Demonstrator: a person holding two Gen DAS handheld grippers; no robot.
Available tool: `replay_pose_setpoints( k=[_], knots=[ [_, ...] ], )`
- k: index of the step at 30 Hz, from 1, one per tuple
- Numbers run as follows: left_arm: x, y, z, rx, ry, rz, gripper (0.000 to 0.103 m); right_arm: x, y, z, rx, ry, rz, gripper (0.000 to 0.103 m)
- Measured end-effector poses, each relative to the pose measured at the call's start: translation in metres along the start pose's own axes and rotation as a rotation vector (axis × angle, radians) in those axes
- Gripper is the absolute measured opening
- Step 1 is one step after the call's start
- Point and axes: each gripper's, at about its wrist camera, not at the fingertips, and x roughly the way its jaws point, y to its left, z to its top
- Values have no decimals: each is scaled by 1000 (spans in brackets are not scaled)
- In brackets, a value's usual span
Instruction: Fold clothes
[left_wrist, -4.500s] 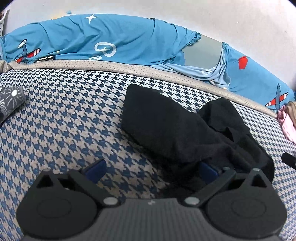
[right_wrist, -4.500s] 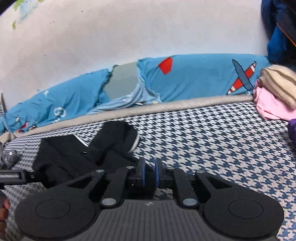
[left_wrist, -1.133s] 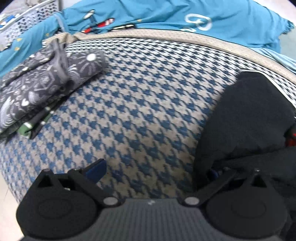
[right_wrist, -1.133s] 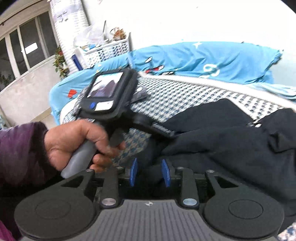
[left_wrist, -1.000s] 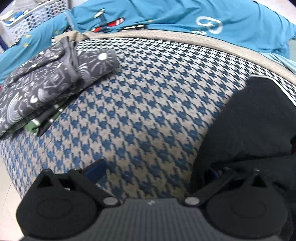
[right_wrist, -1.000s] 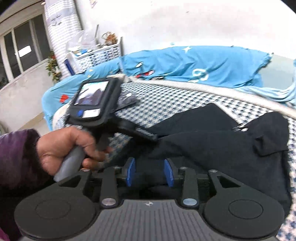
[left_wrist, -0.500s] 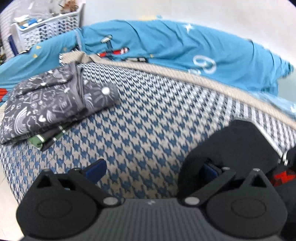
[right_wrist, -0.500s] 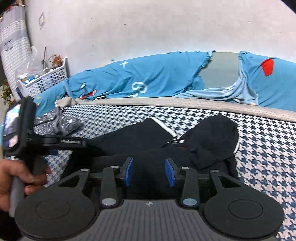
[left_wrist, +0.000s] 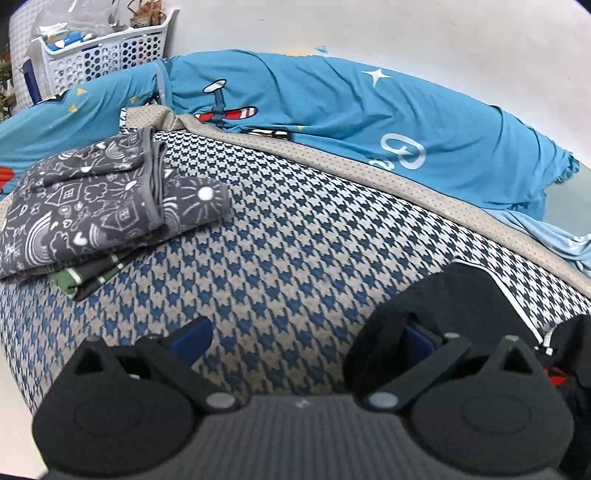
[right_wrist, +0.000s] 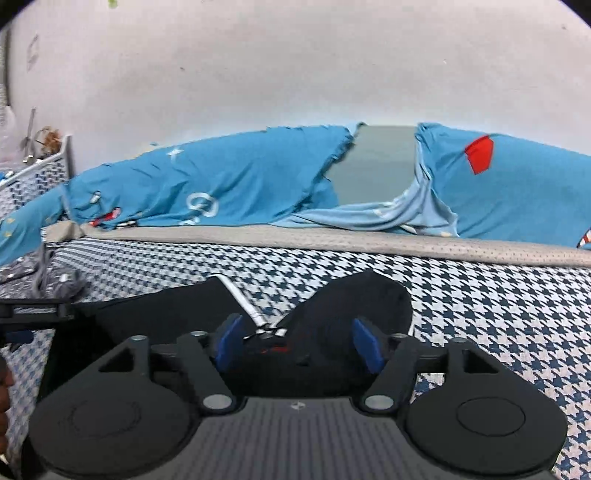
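A black zip-up garment (right_wrist: 354, 302) lies crumpled on the houndstooth bed cover (right_wrist: 498, 317). My right gripper (right_wrist: 297, 343) hovers low over it, jaws opening. The cloth and its silver zipper (right_wrist: 258, 325) lie between the blue pads (right_wrist: 365, 345), which do not press on it. In the left wrist view the same black garment (left_wrist: 465, 302) sits at the lower right. My left gripper (left_wrist: 303, 338) stands open wide at the garment's left edge. The right pad (left_wrist: 415, 338) is tucked under a black fold, and the left pad is over bare cover.
A folded stack of grey patterned clothes (left_wrist: 92, 206) rests at the bed's left end, over a green striped piece. Blue airplane-print bedding (left_wrist: 369, 122) lines the wall side. A white plastic basket (left_wrist: 99, 48) stands behind. The left gripper's body (right_wrist: 33, 314) and a person's hand show at the left edge.
The right gripper's jaws have spread from narrow to wide, and its view has swung right, away from the hand that holds the left gripper. The left view has tilted up a little.
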Motion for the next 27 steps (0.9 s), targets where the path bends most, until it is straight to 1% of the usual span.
replay_pose_setpoints(
  k=[3,5,8,10,14,17,18,19,21,23,24,27],
  knots=[
    [0,-3,-1,6,-1,-4,103,12,-3,2,-6,15,-51,68],
    [-1,-3,-2,3,0,-9,103,20,-6,3,-3,21,-70,68],
    [0,-6,-3,10,5,-12,103,32,-14,3,9,42,-80,70],
    [1,-9,-5,17,12,-27,103,42,-20,2,20,66,-85,70],
    [8,-17,-8,46,55,-86,103,57,-34,-4,84,122,-55,70],
    [13,-26,-14,78,95,-113,103,64,-40,-10,107,130,-23,69],
    [14,-29,-16,86,108,-121,103,65,-43,-11,119,130,-9,61],
    [16,-31,-18,94,122,-130,103,66,-45,-12,133,130,1,56],
    [19,-35,-22,102,145,-139,103,68,-49,-13,162,132,23,33],
    [21,-39,-25,109,154,-139,103,69,-52,-14,187,128,50,22],
    [21,-40,-26,113,154,-137,103,68,-52,-13,190,117,55,18],
    [21,-42,-28,123,154,-139,103,62,-48,-7,178,71,52,16]
  ],
)
